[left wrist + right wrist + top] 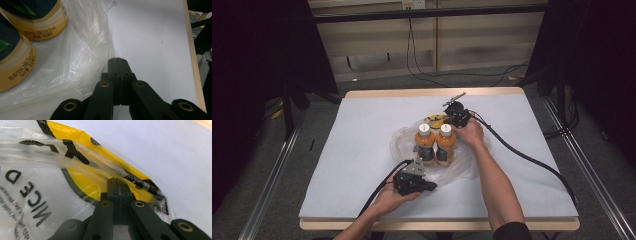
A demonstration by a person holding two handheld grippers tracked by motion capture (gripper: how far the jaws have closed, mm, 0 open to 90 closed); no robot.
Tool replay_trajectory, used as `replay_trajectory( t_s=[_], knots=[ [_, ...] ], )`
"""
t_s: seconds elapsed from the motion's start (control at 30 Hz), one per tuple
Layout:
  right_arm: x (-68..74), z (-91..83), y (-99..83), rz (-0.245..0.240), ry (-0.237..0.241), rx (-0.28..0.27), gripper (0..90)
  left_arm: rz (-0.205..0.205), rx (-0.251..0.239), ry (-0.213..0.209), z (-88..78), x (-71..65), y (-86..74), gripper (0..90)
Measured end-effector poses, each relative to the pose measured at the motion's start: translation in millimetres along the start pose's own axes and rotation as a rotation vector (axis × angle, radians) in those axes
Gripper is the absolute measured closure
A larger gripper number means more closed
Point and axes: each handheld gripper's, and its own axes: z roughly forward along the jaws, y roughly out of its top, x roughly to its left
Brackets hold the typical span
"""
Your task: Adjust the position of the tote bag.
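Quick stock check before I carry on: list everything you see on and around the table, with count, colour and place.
bottles: two, orange drink with white caps and dark labels, upright side by side on the plastic bag at mid-table.
plastic bag: one, clear with a yellow and black print at its far end, spread under and around the bottles.
table: one, white cover with a wooden edge.
cables: several, black, on the floor beyond the table.
left gripper: one, black, jaws shut at the near edge of the bag; whether they pinch the film is unclear.
right gripper: one, black, jaws shut at the printed far end of the bag.
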Motion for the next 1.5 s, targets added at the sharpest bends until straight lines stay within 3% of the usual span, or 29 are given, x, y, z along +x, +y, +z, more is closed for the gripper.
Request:
replay_trajectory(
  t_s=[0.13,0.17,0.23,0.33,0.4,0.6,0.83,1.1,1.27,1.5],
  knots=[
    [2.3,-5.3,0.1,-0.012,0.034,-0.029,90.0,-0.013,-0.019,0.003,1.4,1.1,0.2,90.0],
    [3.4,-8.4,0.8,0.003,0.04,-0.033,90.0,-0.01,-0.002,0.006,0.0,2.1,1.4,90.0],
    [3.8,-14.5,2.1,0.018,0.068,-0.073,90.0,-0.016,-0.02,0.005,-0.9,4.1,2.6,90.0],
    [5.1,-21.2,3.4,-0.01,0.08,-0.088,90.0,-0.038,-0.053,0.001,-2.2,4.9,4.2,90.0],
    [5.8,-26.5,2.3,-0.006,0.093,-0.101,90.0,-0.017,-0.044,0.006,-5.1,6.7,6.9,90.0],
    [5.5,-45.7,0.4,-0.021,0.118,-0.165,90.0,-0.053,-0.119,0.007,-11.4,13.4,11.9,90.0],
    [2.2,-68.3,-1.4,-0.008,0.141,-0.244,90.0,-0.056,-0.178,0.007,-22.4,19.9,15.4,90.0],
    [12.3,-91.5,-15.8,-0.032,0.147,-0.293,90.0,-0.058,-0.221,0.039,-40.4,20.9,15.1,88.7],
    [17.9,-106.0,-25.1,-0.052,0.15,-0.32,90.0,-0.07,-0.243,0.08,-53.5,24.7,11.9,88.0],
    [14.9,-123.2,-40.2,-0.034,0.155,-0.351,90.0,-0.098,-0.288,0.127,-69.9,27.4,8.5,88.1]
  ],
)
